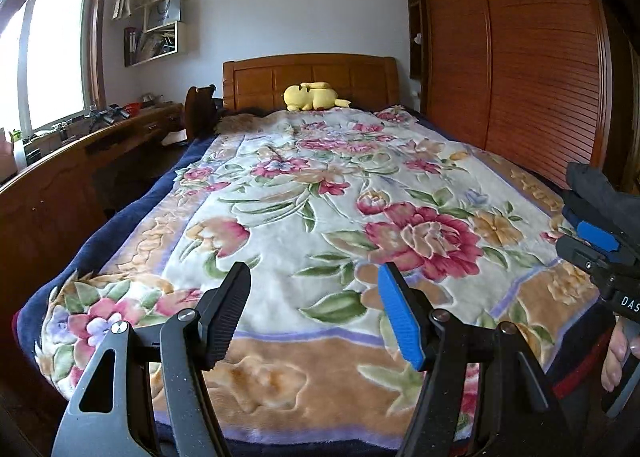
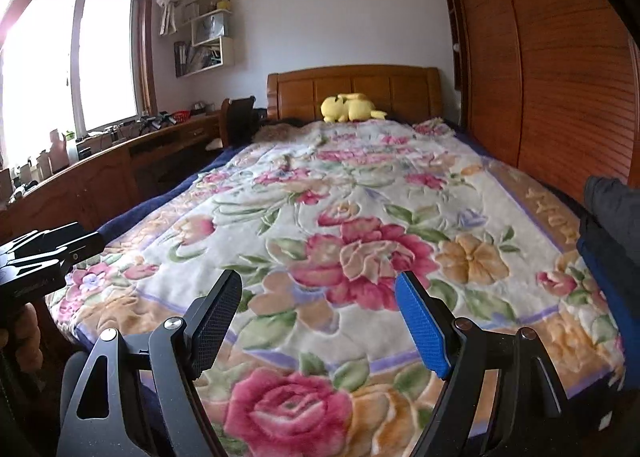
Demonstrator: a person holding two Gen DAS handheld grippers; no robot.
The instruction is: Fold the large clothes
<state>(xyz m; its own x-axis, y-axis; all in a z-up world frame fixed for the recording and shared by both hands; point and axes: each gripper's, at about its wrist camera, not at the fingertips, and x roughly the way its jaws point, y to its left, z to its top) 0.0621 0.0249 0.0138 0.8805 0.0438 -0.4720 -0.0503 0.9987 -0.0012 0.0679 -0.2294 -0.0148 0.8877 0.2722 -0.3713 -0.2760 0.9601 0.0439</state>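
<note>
In the left wrist view, the left tongs [image 1: 314, 315] are seen held apart over the near end of the bed, with nothing between the black pad and the blue pad. Below and beyond them a floral blanket [image 1: 320, 197] is spread flat across the bed up to the wooden headboard [image 1: 310, 77], where a yellow plush toy [image 1: 314, 96] lies. A dark blue cover [image 1: 120, 217] shows along the blanket's left edge. At the right border the right tongs [image 1: 596, 237] are seen from the side, with a blue pad visible and part of a hand [image 1: 616, 357] on the grip below; whether anything lies between their pads cannot be told from this side. Just above and behind them a dark garment [image 1: 600, 187] is seen at the bed's right edge. A long wooden counter [image 1: 100, 137] runs under the window on the left, and a louvred wardrobe [image 1: 520, 57] fills the right.

In the right wrist view, the right tongs [image 2: 320, 323] are shown spread wide and empty above the blanket's [image 2: 340, 217] foot end, which settles what the other view leaves unclear. A large pink rose in the pattern, hidden in the left view, is seen directly beneath them. The dark garment [image 2: 612, 209] is seen at the far right, resting at the bed's right side and cut off by the frame. At the left border the left tongs' body [image 2: 44, 253] is seen with fingers of a hand [image 2: 24, 337] beneath it; its pads are not shown here.
</note>
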